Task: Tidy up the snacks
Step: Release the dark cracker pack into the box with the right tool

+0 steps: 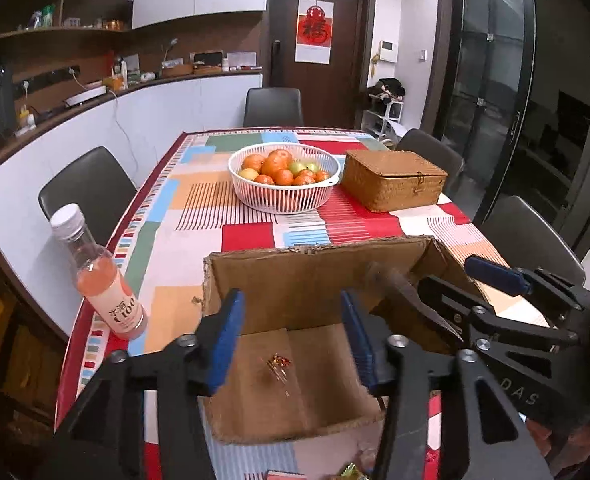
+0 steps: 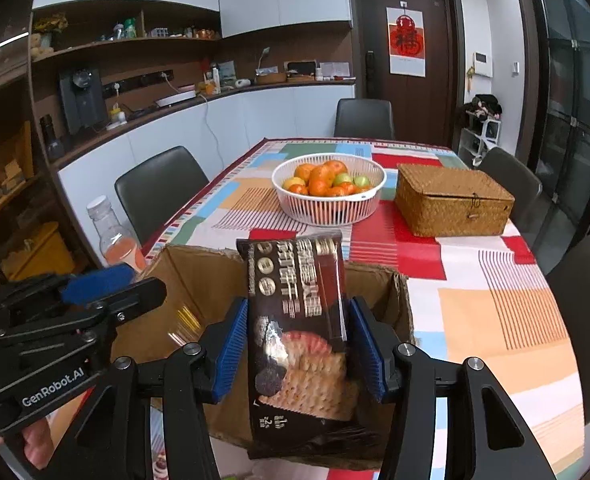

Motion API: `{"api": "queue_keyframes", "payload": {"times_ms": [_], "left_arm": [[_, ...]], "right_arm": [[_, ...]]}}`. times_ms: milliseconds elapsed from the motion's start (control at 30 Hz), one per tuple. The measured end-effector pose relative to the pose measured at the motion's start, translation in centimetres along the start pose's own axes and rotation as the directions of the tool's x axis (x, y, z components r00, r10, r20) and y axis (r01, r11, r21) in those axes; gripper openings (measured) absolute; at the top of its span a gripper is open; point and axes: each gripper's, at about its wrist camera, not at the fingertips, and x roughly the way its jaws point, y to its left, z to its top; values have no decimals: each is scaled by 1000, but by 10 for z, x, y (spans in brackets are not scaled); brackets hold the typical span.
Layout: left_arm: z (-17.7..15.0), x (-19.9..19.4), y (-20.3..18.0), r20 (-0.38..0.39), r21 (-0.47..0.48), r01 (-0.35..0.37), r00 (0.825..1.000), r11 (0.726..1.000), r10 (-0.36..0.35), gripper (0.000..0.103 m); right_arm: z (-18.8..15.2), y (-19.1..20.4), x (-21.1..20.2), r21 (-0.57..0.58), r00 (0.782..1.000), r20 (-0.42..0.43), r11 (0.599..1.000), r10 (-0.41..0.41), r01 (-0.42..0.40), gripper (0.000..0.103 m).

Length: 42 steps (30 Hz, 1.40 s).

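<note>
Your right tool [image 2: 299, 350] pinches a cracker packet [image 2: 301, 344], long axis toward twelve o'clock, over the open cardboard box [image 2: 199, 280]. Your left tool [image 1: 291, 340], spread and empty, hovers at nine o'clock.

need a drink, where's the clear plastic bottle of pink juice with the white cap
The clear plastic bottle of pink juice stands at the table's left edge in both wrist views, just left of the open cardboard box.

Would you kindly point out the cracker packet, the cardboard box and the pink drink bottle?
cracker packet [image 2: 299, 320], right wrist view, middle of its front.
cardboard box [image 1: 295, 280], left wrist view, inner far wall.
pink drink bottle [image 1: 103, 280], left wrist view, pink lower body.
</note>
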Motion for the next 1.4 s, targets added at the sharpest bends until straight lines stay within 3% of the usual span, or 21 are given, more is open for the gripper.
{"api": "queue_keyframes", "payload": {"times_ms": [200, 667, 1100, 1400], "left_arm": [[-19, -29, -5, 30, 18, -8, 1000, 1000, 8, 67], [-80, -98, -47, 38, 47, 101, 994, 994, -103, 67], [-138, -94, -71, -133, 25, 151, 980, 988, -147, 67], [-172, -74, -84, -254, 1, 178, 952, 984, -172, 67]], "right_arm": [[-15, 4, -30, -39, 998, 49, 998, -43, 45, 65], [-72, -2, -102, -43, 997, 73, 998, -32, 35, 67], [-132, -22, -114, -9, 998, -38, 999, -44, 44, 67], [-167, -32, -105, -13, 989, -140, 999, -47, 46, 67]]}}
